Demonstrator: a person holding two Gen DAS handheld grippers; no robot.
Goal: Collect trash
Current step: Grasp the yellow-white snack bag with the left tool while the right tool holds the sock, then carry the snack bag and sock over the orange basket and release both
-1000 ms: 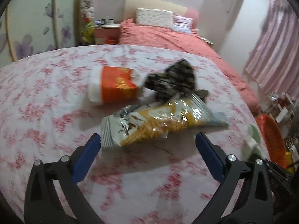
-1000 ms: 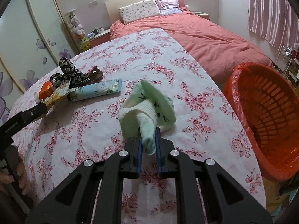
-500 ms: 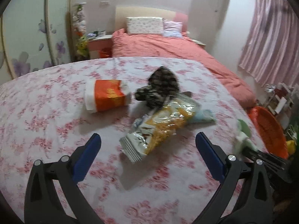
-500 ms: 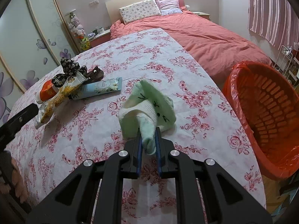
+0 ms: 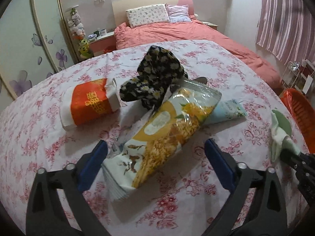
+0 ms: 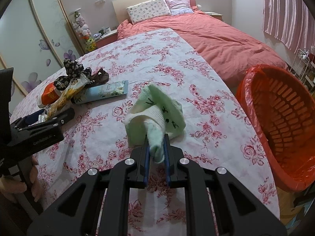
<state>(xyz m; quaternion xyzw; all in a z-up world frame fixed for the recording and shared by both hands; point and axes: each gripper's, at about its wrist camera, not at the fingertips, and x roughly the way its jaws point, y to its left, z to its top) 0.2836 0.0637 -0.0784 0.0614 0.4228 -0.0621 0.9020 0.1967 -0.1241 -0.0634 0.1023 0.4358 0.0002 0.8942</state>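
Both wrist cameras look steeply down, close over the floral counter [image 5: 29, 118], facing the far bed [image 6: 226, 39]; both views share the snack bag [image 5: 167, 129].

A coral-covered bed [image 6: 206, 31] with two pillows [image 6: 149, 9] stands behind, striped pink curtains [image 6: 291, 15] beside it.

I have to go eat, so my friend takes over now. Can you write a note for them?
Right gripper: shut on the pale green sock, above the flowered tablecloth.
Left gripper: jaws closing around the yellow-and-white snack bag, pads not yet pressing.
Still on the table: red-and-white tissue pack, black flowered cloth, light blue packet.
Orange lined basket stands right of the table; nothing seen inside.
Left: grab the bag, drop the trash in.
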